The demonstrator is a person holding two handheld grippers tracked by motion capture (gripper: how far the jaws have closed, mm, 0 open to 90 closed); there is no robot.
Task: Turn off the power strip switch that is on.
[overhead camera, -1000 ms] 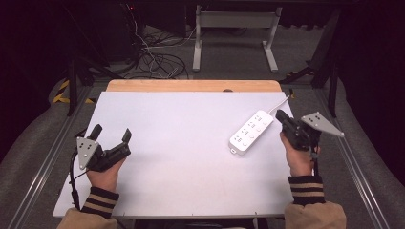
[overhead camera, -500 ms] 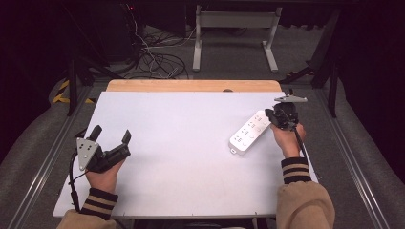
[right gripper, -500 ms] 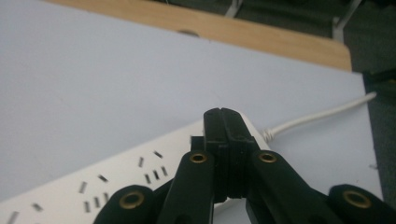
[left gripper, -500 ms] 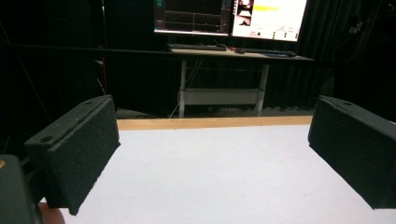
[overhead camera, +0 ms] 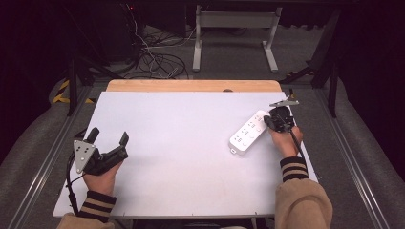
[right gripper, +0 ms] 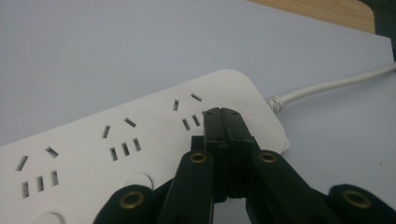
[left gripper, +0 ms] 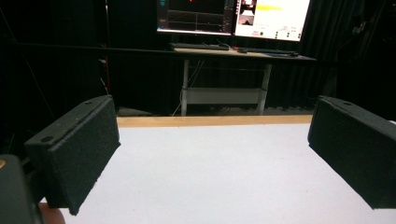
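Observation:
A white power strip [overhead camera: 248,132] lies slanted on the right part of the white table top [overhead camera: 191,143], its cable [right gripper: 327,86] leading off from its far end. My right gripper [overhead camera: 272,120] is shut, jaws pressed together with nothing between them, and its tips [right gripper: 227,116] sit at the strip's [right gripper: 140,140] cable end, touching or just above its top face. My left gripper [overhead camera: 109,139] rests near the table's front left, held in a hand. Its jaws stand wide apart, the pads [left gripper: 77,149] empty above bare table.
A wooden strip [overhead camera: 193,86] runs along the table's far edge. Beyond it stand a desk frame [overhead camera: 234,28] and loose cables [overhead camera: 157,57] on the floor. Monitors [left gripper: 233,16] glow on a desk far ahead in the left gripper view. Metal rails [overhead camera: 45,157] flank the table.
My right gripper has swung inward and forward, from beside the strip's right edge onto its cable end. The left gripper and the strip have stayed put.

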